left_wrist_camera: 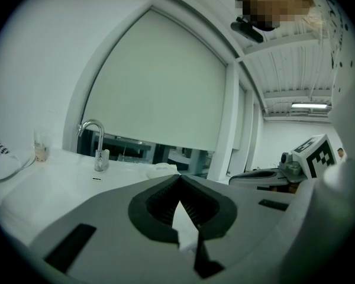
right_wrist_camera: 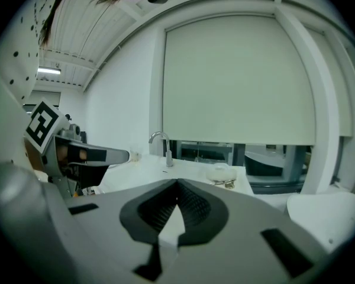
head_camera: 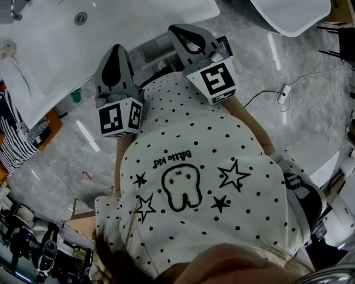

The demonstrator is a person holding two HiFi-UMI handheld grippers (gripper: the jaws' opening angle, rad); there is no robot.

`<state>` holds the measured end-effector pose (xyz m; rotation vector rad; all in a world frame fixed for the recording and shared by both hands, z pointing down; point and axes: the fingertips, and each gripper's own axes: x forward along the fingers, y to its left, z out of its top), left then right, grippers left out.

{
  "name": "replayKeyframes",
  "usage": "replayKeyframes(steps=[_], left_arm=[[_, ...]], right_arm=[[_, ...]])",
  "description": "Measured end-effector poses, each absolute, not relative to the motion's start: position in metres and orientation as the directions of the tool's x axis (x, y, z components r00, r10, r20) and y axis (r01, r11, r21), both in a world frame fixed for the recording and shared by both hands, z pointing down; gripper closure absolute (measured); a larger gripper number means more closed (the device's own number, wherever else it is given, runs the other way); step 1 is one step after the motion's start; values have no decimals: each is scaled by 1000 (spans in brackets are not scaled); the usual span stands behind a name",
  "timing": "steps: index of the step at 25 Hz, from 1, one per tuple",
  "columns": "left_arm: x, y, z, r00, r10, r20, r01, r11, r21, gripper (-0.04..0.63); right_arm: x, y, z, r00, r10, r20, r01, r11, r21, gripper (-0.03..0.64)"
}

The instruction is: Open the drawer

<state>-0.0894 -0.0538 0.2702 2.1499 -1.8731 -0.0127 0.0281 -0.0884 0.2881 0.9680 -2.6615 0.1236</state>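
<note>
I can't find the drawer itself in any view. My guess is that it sits in the cabinet front under the white washbasin counter (head_camera: 124, 16), and that face is almost wholly hidden from the head view. Only a dark strip of it (head_camera: 149, 55) shows between the two grippers, and I can make out no handle there.

So the move turns on height. Both gripper views look across the top of the counter towards the faucet (left_wrist_camera: 95, 142) and the blind behind it, which puts the jaws above the counter edge. The drawer would then lie ahead of them and lower down.

The counter's front edge runs on a diagonal from lower left to upper right in the head view. Both grippers point at it side by side, close in front of the person's chest and roughly level. Neither looks clearly nearer to it.

The left gripper (head_camera: 116, 48) has its jaws closed tip to tip with nothing between them, and so does the right gripper (head_camera: 176, 29).
</note>
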Motion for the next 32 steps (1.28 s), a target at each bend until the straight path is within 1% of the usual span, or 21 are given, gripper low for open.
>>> replayKeyframes(steps=[11, 32], left_arm=[[-90, -53, 270, 149, -973, 177, -967, -106, 230, 591], [-92, -55, 268, 146, -975, 167, -966, -104, 235, 591]], right_arm=[[24, -86, 287, -735, -598, 320, -618, 785, 45, 603], [24, -87, 285, -736, -603, 308, -620, 783, 54, 603]])
